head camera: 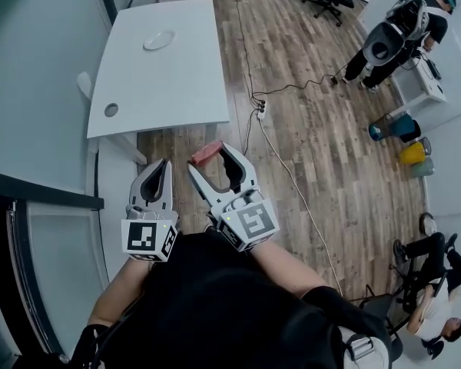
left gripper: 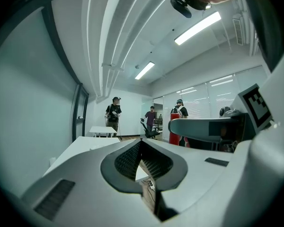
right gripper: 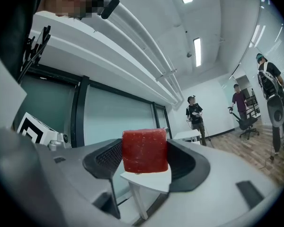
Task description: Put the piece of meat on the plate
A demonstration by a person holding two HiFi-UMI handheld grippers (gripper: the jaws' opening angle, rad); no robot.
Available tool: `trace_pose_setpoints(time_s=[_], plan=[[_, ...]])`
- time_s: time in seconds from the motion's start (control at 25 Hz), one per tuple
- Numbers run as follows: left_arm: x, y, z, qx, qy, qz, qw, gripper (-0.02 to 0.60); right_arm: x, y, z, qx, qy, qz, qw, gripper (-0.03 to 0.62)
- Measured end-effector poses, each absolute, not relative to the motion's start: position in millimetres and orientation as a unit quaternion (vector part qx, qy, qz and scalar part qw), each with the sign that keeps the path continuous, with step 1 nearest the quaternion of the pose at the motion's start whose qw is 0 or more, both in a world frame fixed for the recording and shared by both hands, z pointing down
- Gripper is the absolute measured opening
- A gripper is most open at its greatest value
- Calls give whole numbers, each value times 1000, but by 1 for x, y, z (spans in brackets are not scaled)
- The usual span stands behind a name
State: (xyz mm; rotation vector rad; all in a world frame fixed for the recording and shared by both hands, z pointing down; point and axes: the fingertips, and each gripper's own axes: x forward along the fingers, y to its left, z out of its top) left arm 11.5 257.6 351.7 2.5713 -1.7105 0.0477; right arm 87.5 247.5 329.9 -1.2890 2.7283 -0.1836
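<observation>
Pinches piece of meat [right gripper: 144,151] in right gripper [head camera: 213,162], level, just short of tabletop [head camera: 177,83] near edge. Holds left gripper [left gripper: 141,143] alongside, jaws pressed together, nothing between. Finds plate [head camera: 159,40] near tabletop far edge, well apart from meat.

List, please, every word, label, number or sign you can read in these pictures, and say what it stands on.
No words, brands or numbers can be read in any view.
Left marker cube, on the left gripper: black-and-white square patterns only, no letters.
Right marker cube, on the right gripper: the same.
The piece of meat bears no print.
</observation>
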Motion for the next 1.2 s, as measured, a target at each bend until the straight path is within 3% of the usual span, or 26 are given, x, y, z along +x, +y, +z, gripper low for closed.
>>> trace_pose_setpoints(time_s=[0.48,1.2], plan=[[-3,211,369,827,-559,20,62,-8,85,198,351,-435,895,-92,35,295],[-65,44,369,861,-501,14,83,-8,10,52,350,-470,877,-97,21,295]])
